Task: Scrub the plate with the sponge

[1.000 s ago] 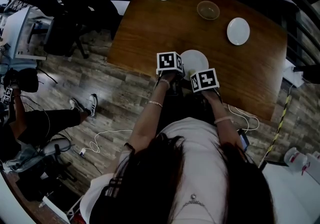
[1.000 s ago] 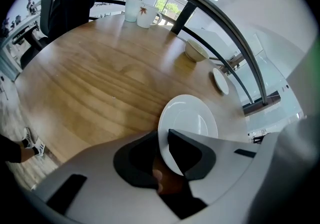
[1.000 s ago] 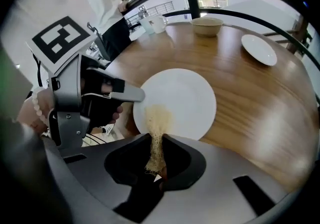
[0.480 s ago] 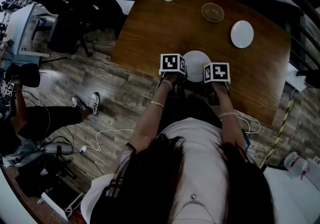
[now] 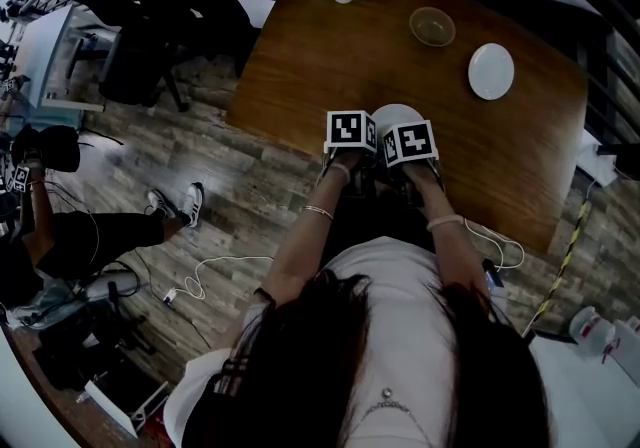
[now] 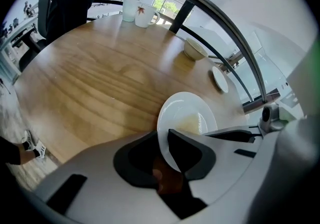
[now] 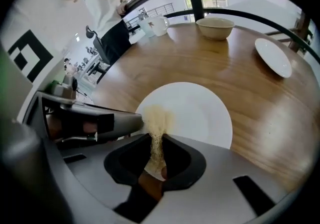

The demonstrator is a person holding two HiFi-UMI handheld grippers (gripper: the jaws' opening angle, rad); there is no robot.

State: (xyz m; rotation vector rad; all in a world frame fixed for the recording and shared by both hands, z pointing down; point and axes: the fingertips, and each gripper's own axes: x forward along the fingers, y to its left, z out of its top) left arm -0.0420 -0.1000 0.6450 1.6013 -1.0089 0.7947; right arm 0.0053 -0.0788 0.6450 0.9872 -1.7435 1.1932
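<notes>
In the left gripper view, the left gripper (image 6: 161, 135) has its jaws nearly closed, pinching the near rim of the plate (image 6: 187, 115), which spreads ahead and slightly to the right of the jaws. In the right gripper view, the right gripper (image 7: 156, 138) is clamped narrowly on the sponge (image 7: 156, 115). The sponge's tip lies over the plate's near-left edge, so the unscrubbed face lies ahead and right. The head view shows both grippers side by side at the near edge of the table (image 5: 330, 46), so I judge the right one is placed to do the scrubbing.
</notes>
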